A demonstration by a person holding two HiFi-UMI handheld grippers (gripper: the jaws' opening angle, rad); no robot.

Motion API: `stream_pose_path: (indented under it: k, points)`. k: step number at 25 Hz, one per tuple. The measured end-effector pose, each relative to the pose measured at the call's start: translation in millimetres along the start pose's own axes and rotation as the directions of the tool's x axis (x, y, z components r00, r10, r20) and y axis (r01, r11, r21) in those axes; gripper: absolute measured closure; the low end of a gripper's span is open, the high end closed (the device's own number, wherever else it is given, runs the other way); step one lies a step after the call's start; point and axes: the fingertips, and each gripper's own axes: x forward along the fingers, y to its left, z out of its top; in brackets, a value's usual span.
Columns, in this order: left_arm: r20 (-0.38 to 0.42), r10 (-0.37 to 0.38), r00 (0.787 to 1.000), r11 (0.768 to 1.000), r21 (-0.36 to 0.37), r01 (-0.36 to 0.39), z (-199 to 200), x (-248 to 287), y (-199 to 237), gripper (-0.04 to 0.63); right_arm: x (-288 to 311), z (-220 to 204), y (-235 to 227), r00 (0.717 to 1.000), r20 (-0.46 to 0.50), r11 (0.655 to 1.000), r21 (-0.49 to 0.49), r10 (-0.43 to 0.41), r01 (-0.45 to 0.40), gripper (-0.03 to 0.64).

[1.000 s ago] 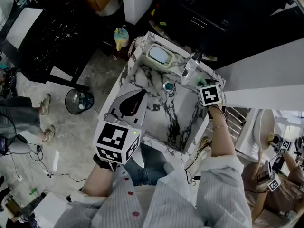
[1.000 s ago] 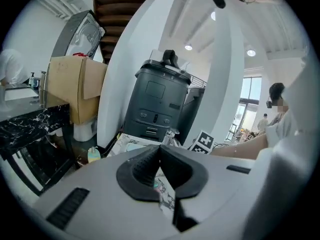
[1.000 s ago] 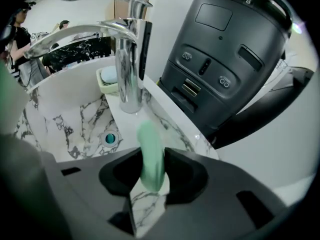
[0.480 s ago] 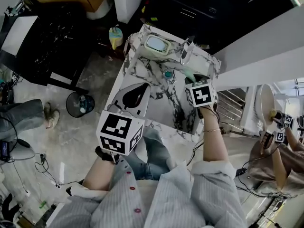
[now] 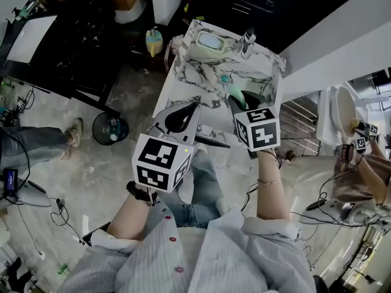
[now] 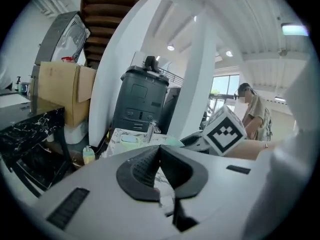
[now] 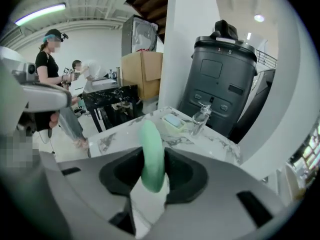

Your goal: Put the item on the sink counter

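The item is a pale green, rounded object [image 7: 151, 144], and my right gripper [image 7: 152, 157] is shut on it. In the head view this gripper [image 5: 239, 101] holds the green item [image 5: 234, 92] over the near right part of the marble sink counter [image 5: 189, 78]. A pale soap dish [image 5: 211, 41] and a clear pump bottle [image 5: 247, 38] stand at the counter's far end, with a round drain [image 5: 224, 78] in the middle. My left gripper [image 5: 190, 110] hovers over the near left part of the counter, its jaws shut and empty [image 6: 160, 150].
A dark grey machine [image 7: 225, 79] stands behind the counter. A round waste bin [image 5: 110, 129] and a small yellow bottle [image 5: 154, 40] are on the floor at the left, beside a black table [image 5: 73, 35]. People stand at the far left [image 5: 24, 142] and right [image 5: 360, 163].
My right gripper has drawn back from the pump bottle's side toward the counter's near edge, still holding the green item. The left gripper stays at the near left.
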Motion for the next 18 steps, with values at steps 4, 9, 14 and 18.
stream_pose_path:
  k: [4,9,14,18]
  points:
    - [-0.007,-0.006,1.0,1.0,0.005,0.006,-17,-28,-1,0.58,-24,-1,47,0.998,0.06,0.999,0.032,0.031,-0.033,0.486]
    - [-0.033,-0.007,0.999,1.0,-0.007,0.007,-38,-52,-1,0.58,-39,-14,89,0.996,0.071,0.997,0.05,0.056,-0.059,0.486]
    - [-0.055,0.005,0.998,0.999,-0.034,-0.007,-57,-67,-1,0.58,-45,-31,115,0.993,0.078,0.99,0.1,0.089,-0.097,0.486]
    - [-0.052,0.034,0.998,0.998,-0.052,-0.036,-66,-74,-2,0.58,-51,-43,124,0.991,0.085,0.987,0.113,0.104,-0.113,0.486]
